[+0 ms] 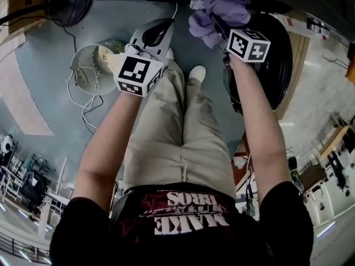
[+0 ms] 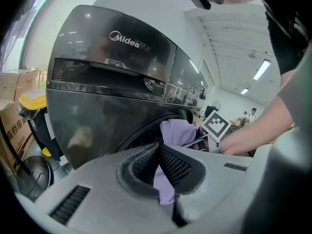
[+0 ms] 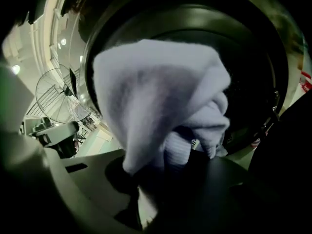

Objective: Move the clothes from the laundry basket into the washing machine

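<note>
My right gripper [image 1: 223,33] is shut on a bunched lavender garment [image 1: 213,14] and holds it at the mouth of the dark grey washing machine [image 2: 112,72]. In the right gripper view the garment [image 3: 156,96] fills the middle, in front of the dark drum opening [image 3: 253,57], and hides the jaws. My left gripper [image 1: 160,31] hangs shut over the floor beside it, apart from the cloth. In the left gripper view its pads [image 2: 176,167] meet at the tips, and lavender shows through the gap below them. The white laundry basket [image 1: 91,68] stands on the floor at left.
The round dark machine door [image 1: 272,65] hangs open at the right. The person's legs and a white shoe [image 1: 197,72] are between basket and machine. A cable [image 1: 83,112] trails from the basket. Cardboard boxes [image 2: 14,111] stand left of the machine; a floor fan [image 3: 61,96] is nearby.
</note>
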`<state>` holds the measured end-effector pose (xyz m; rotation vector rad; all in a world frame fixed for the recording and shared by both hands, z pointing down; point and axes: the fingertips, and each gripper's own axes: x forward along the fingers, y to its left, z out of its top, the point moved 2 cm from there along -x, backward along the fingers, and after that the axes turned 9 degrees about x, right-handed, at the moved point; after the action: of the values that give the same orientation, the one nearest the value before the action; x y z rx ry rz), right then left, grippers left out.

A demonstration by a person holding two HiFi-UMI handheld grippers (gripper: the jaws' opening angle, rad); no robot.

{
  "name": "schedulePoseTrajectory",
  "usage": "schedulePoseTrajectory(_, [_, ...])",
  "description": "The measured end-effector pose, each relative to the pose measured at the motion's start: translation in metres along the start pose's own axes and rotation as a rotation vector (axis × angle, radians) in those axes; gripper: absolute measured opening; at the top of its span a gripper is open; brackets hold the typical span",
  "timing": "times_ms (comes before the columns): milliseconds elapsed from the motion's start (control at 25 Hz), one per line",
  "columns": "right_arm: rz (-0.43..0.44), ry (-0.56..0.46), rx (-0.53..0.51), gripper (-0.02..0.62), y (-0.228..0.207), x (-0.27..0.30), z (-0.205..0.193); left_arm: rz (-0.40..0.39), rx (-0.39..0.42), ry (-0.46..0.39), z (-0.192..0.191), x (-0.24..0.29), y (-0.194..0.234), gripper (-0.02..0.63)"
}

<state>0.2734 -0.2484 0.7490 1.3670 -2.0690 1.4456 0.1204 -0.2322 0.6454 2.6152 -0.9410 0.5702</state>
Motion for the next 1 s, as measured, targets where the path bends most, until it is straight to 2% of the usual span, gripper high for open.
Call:
schedulePoseTrajectory(240, [-0.031, -0.045, 0.011, 0.075, -0.014, 0.02, 0.018, -0.049, 0.011, 0.027, -0.012, 0.004, -0.002, 0.005])
schedulePoseTrajectory(600, [-0.051, -0.268, 0.002, 0.081, -0.033, 0.035, 0.06, -0.12, 0.008, 0.083, -0.029, 0.009, -0.018, 0.005])
schedulePoseTrajectory(840, [-0.073, -0.292, 0.007, 0.085, -0.043, 0.049, 0.075, -0.116, 0.009, 0.09, -0.027, 0.012, -0.011, 0.005])
schedulePoseTrajectory(920, [-0.08, -0.3, 0.001, 0.097, -0.045, 0.051, 0.078, -0.111, 0.002, 0.095, -0.027, 0.014, -0.008, 0.005])
schedulePoseTrajectory(960, [-0.077, -0.314, -0.003, 0.122, -0.045, 0.053, 0.081, -0.113, 0.0, 0.098, -0.027, 0.016, -0.007, 0.005])
schedulePoseTrajectory(1000, [-0.071, -0.33, -0.004, 0.172, -0.046, 0.056, 0.085, -0.117, 0.0, 0.101, -0.028, 0.017, -0.007, 0.005])
